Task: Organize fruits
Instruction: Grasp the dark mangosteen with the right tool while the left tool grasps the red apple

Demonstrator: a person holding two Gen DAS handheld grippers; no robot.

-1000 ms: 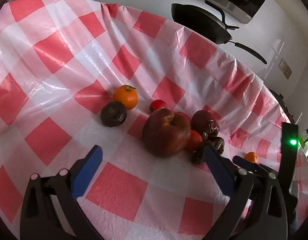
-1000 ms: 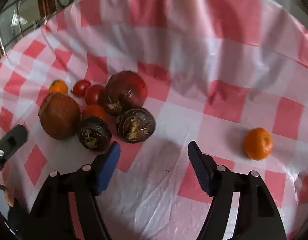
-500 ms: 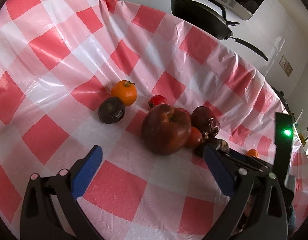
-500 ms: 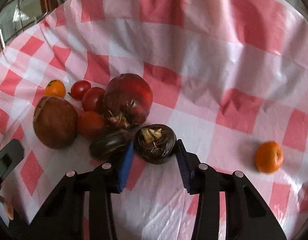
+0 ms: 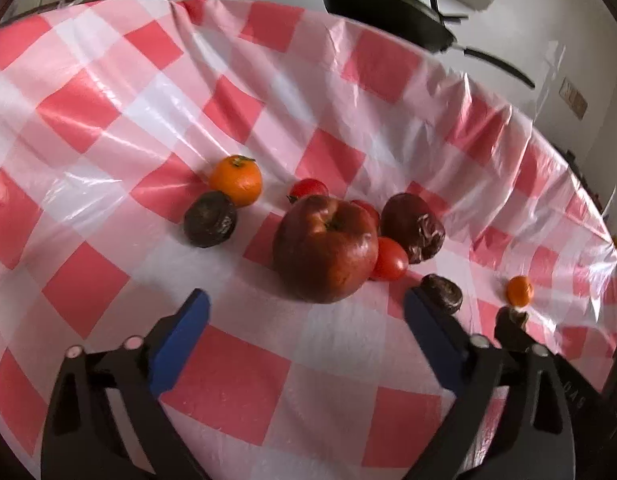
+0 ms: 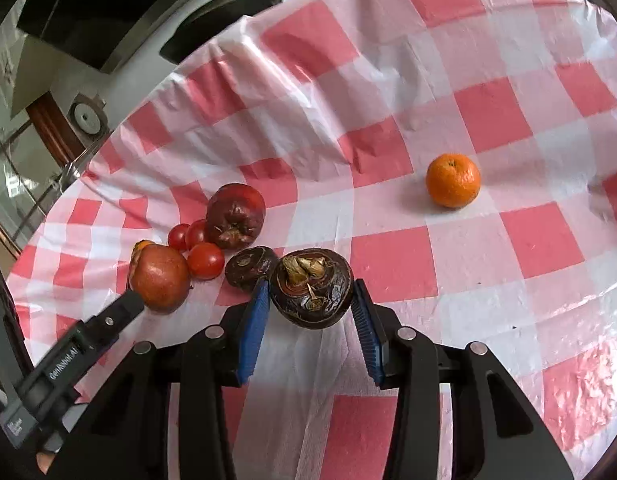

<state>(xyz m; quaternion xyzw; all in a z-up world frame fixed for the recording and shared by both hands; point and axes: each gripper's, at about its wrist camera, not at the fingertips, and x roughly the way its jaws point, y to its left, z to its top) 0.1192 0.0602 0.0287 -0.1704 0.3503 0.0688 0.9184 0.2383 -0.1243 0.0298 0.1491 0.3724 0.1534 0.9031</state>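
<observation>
On a table under a red-and-white checked cloth (image 5: 108, 104), my two tongs work a scatter of fruit. At far left in the left-hand view, a tangerine (image 5: 236, 179) touches a dark, shrivelled round fruit (image 5: 209, 224) just in front of it. My left tongs (image 5: 306, 320) stand spread wide, nothing between the blue pads (image 5: 180, 340); their jaws have just been closing a little. Ahead of them sits a big bruised red apple (image 5: 326, 248), with three cherry tomatoes around it: one behind (image 5: 308, 189), one half hidden (image 5: 366, 209), one (image 5: 389, 259) touching the apple's right side. A wrinkled dark-red fruit (image 5: 414, 226) sits right of that group. Another dark fruit (image 5: 442, 294) lies just beyond the tip of the right-hand pad.

In the right-hand view, the tip of my left tongs comes in from the lower left beside the apple (image 6: 159, 277). To its right sits the same cluster of tomatoes (image 6: 205, 260) and the wrinkled fruit (image 6: 235, 215). My right tongs (image 6: 310, 306) pinch a dark brown fruit (image 6: 311, 287), stem end up, both blue pads (image 6: 254, 332) pressed on its sides; those jaws have just been closing on it. A smaller dark fruit (image 6: 250, 267) lies just behind the left pad. A second tangerine (image 6: 452, 180) sits alone, well apart to the right. A black pan (image 5: 384, 4) stands beyond the table's far edge.
</observation>
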